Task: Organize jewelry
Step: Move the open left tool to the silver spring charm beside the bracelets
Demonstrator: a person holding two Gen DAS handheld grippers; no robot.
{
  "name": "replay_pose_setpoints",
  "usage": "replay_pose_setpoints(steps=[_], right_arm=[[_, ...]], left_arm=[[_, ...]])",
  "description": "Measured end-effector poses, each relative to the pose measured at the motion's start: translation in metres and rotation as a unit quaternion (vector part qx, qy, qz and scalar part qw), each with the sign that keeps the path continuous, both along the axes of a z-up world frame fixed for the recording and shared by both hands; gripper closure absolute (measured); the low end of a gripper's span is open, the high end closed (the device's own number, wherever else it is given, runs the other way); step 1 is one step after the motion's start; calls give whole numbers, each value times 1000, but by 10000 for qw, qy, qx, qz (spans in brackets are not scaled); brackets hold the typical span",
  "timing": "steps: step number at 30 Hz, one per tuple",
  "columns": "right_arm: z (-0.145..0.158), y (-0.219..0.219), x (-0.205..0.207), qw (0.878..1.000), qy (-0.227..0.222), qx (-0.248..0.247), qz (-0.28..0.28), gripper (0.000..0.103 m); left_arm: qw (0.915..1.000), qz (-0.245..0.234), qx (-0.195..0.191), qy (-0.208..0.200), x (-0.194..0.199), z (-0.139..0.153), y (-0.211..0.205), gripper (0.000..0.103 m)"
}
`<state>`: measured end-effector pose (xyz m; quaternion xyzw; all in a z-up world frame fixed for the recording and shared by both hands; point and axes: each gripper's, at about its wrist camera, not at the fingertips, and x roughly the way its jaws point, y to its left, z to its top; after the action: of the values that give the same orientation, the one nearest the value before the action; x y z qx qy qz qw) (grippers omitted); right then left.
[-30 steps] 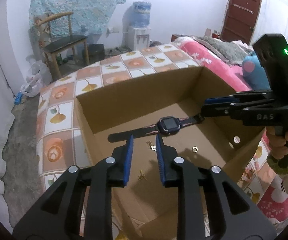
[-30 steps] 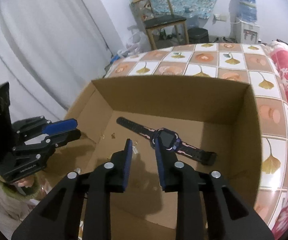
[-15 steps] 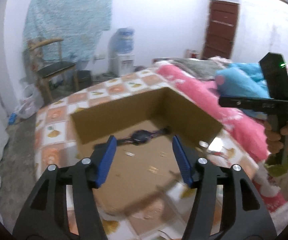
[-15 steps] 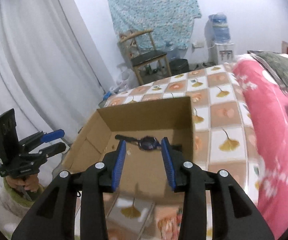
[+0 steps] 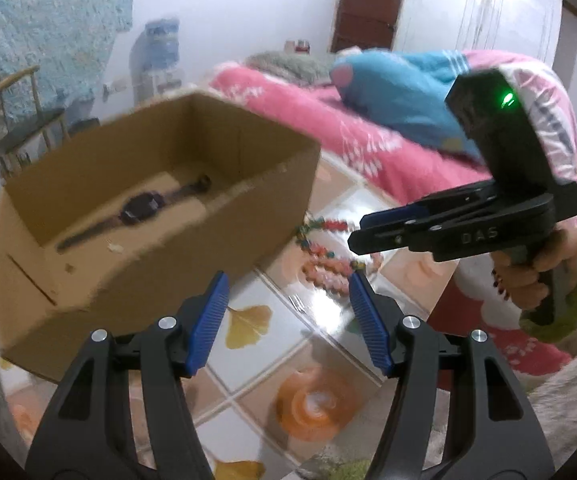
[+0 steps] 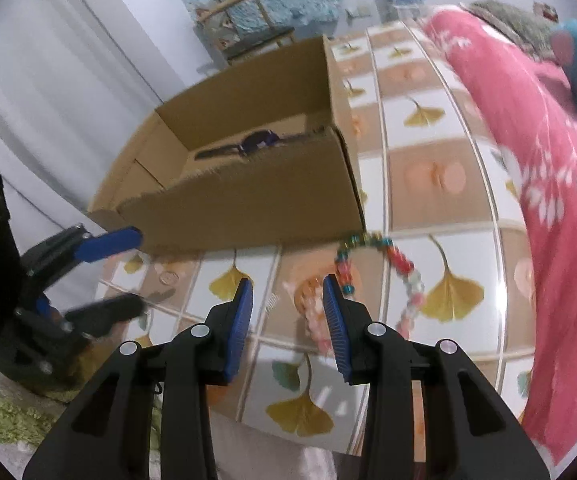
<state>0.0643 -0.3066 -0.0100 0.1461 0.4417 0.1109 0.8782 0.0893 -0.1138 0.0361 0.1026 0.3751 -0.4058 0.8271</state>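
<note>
A colourful bead necklace [image 6: 402,276] lies on the tiled cloth beside the cardboard box [image 6: 248,196]; it also shows in the left wrist view [image 5: 324,264]. A dark watch [image 5: 140,212] lies inside the box [image 5: 192,248], with small gold pieces near it. My left gripper [image 5: 288,320] is open and empty above the cloth, just short of the necklace. My right gripper [image 6: 288,316] is open and empty, its right finger over the necklace's near end. In the left wrist view the right gripper [image 5: 372,228] hangs above the beads.
A pink quilt [image 6: 528,128] and a blue plush toy [image 5: 400,92] lie on the bed to the right. A small hairpin [image 5: 296,303] lies on the cloth. A chair [image 6: 244,24] and water dispenser [image 5: 156,52] stand behind.
Both grippers have pulled back out of the box and swung right over the cloth near the necklace. Both have opened wider.
</note>
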Motion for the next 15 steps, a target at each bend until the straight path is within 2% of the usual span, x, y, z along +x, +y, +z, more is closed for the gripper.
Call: replay_pose_setpoints(steps=[2,7,11,15], right_arm=[[-8,2,-1,10000,65,31,34,67],[-26,3,-2,9997,240,88,61,69],[-37,2,-3,9992,349,167,85,72],[-43,0,-3,9991,378,165,87,73]], left_arm=[[9998,-55,-22,187,3,-14,-8,45],[9989,-55,174,437,11,-42,-26,68],[9978,-31,212,630,20,-54,-35,70],[9968,-3,326,723,23,-60,-39,77]])
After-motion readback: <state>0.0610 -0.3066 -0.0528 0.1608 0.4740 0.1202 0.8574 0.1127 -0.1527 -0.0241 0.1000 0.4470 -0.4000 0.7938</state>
